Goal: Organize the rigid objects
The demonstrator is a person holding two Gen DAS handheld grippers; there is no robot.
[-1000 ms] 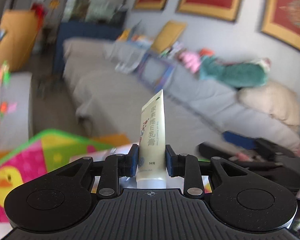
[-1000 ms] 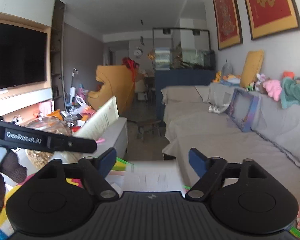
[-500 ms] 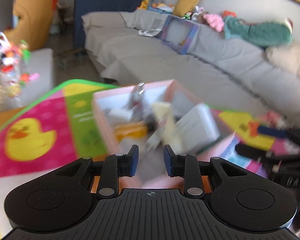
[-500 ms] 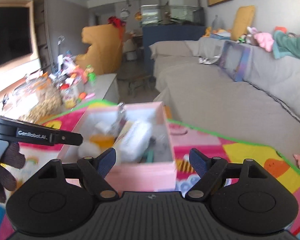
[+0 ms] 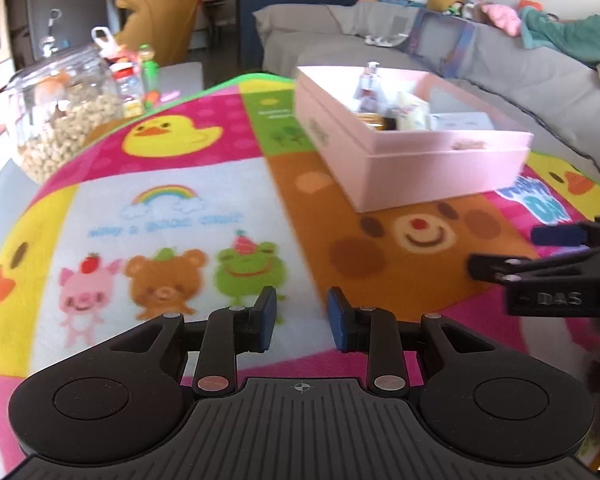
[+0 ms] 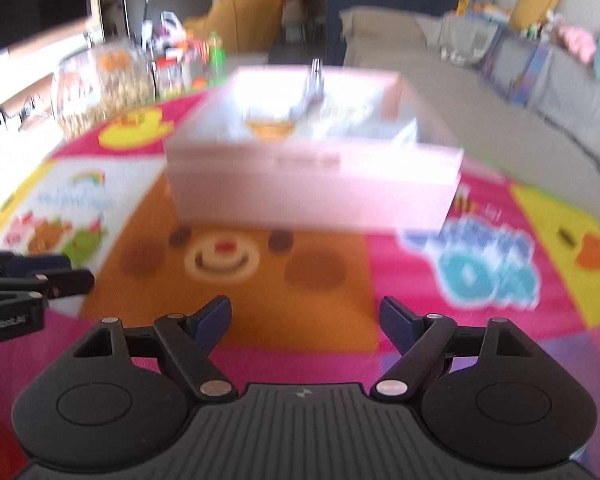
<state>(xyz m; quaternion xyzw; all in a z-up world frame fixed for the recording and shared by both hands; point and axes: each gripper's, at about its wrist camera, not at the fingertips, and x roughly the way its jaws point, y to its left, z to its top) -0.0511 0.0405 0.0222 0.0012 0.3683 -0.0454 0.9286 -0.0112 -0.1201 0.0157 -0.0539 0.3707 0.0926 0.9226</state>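
A pink box [image 5: 420, 168] stands on the colourful play mat [image 5: 172, 208], holding several items, among them a small spray bottle [image 5: 370, 84] and a cream tube [image 5: 412, 114]. It is blurred in the right wrist view [image 6: 312, 184]. My left gripper [image 5: 302, 314] is open and empty, low over the mat, in front and left of the box. My right gripper [image 6: 306, 320] is open wide and empty, over the bear picture in front of the box; it also shows in the left wrist view [image 5: 548, 268].
A glass jar of snacks [image 5: 64, 112] and small bottles [image 5: 140, 80] stand on a low grey table beyond the mat's far left edge. A grey sofa [image 5: 500, 76] with toys and cushions runs behind the box.
My left gripper let the cream tube go into the pink box and opened. Both grippers dropped and drew back from the box to low over the mat.
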